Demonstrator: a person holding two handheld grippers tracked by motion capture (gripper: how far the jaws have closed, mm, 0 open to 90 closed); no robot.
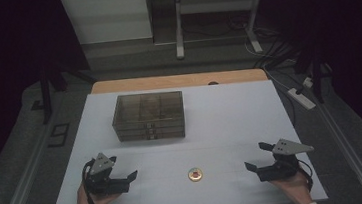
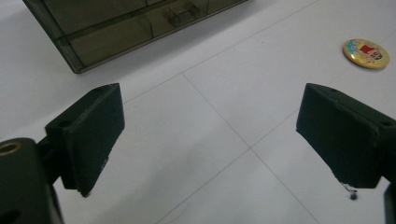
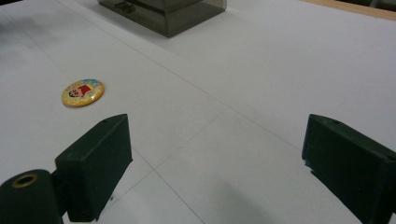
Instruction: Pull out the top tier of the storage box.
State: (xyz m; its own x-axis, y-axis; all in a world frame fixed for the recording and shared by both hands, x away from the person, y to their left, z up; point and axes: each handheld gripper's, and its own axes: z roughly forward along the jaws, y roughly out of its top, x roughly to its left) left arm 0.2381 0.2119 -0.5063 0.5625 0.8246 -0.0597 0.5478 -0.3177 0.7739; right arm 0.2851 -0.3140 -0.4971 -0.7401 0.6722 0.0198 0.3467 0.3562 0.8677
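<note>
A small round yellow badge with a cartoon figure lies flat on the white table near its front edge, between my two hands. A smoky transparent drawer box stands farther back, left of centre, drawers shut. My left gripper rests at the front left, open and holding nothing. In the left gripper view the badge lies far right beyond the jaws, and the box sits at the top. My right gripper rests at the front right, open. In the right gripper view the badge lies to the left, the box at the top.
The white table top has a wooden strip along its far edge. Beyond it stand a desk frame and floor cables, with a white power strip at the right. Dark curtains flank both sides.
</note>
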